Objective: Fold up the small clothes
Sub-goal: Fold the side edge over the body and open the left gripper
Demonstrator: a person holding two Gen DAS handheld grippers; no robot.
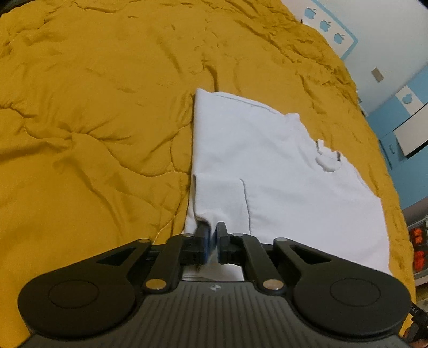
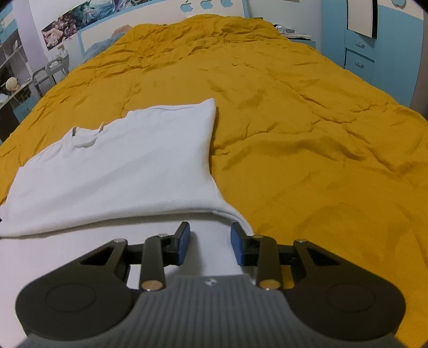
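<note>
A white shirt (image 1: 267,166) lies folded on a mustard-yellow quilt (image 1: 93,107), its collar (image 1: 327,158) toward the right. One sleeve is folded over the body near my left gripper (image 1: 214,227). That gripper's jaws are almost together, with a bit of the sleeve's cloth pinched between them. In the right wrist view the same shirt (image 2: 120,166) spreads to the left over the quilt (image 2: 307,133). My right gripper (image 2: 210,230) hovers just above the shirt's near right corner. Its blue pads (image 2: 184,241) stand apart with only flat cloth below them.
The quilt covers a wide bed. A white headboard (image 2: 206,4) with blue apple shapes stands at the far end. Blue drawers (image 2: 358,59) stand to the right of the bed and shelves (image 2: 10,67) to the left. Beyond the bed's edge there are orange items (image 1: 418,246).
</note>
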